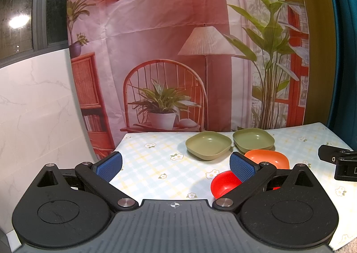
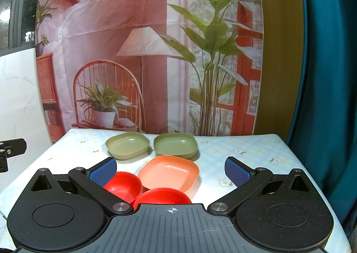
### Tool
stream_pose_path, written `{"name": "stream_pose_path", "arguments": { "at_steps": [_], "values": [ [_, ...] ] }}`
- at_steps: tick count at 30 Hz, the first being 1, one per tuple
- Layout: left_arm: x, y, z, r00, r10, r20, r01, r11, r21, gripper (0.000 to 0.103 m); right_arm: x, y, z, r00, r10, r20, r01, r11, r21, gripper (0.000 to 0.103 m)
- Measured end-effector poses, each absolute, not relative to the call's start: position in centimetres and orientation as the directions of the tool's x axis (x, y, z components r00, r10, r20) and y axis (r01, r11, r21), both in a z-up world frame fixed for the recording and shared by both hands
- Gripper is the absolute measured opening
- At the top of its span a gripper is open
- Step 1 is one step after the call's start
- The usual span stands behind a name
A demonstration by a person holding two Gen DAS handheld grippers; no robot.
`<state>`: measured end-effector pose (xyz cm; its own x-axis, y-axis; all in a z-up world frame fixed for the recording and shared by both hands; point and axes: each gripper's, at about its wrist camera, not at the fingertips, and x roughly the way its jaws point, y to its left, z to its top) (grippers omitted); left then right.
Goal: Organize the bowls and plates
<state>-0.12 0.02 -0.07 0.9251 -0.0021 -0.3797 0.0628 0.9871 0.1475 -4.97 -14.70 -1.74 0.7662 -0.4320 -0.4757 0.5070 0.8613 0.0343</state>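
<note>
Plates and bowls all sit loose around the orange plate (image 2: 169, 173): two green plates (image 2: 127, 145) (image 2: 175, 147) behind it, two red bowls (image 2: 125, 186) (image 2: 162, 196) just in front. Your left gripper (image 1: 176, 167) and right gripper (image 2: 170, 170) are both spread wide and empty, so nothing looks started; likely next, close on one green plate's rim to stack it on its twin.

Five dishes sit on the table: two green square plates (image 2: 127, 145) (image 2: 176, 146), one orange square plate (image 2: 169, 172), and two red round bowls (image 2: 125, 186) (image 2: 162, 196). Two grippers are in view, one per hand (image 1: 176, 167) (image 2: 170, 172).
</note>
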Motion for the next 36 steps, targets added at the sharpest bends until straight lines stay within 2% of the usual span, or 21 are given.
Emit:
{"name": "stream_pose_path", "arguments": {
  "at_steps": [36],
  "values": [
    [0.0,0.24,-0.1,0.922,0.001,-0.388,0.059,0.988,0.142,0.103,-4.95,-14.54,-1.92,0.766,-0.432,-0.476,0.506,0.862,0.031,0.103]
  ]
}}
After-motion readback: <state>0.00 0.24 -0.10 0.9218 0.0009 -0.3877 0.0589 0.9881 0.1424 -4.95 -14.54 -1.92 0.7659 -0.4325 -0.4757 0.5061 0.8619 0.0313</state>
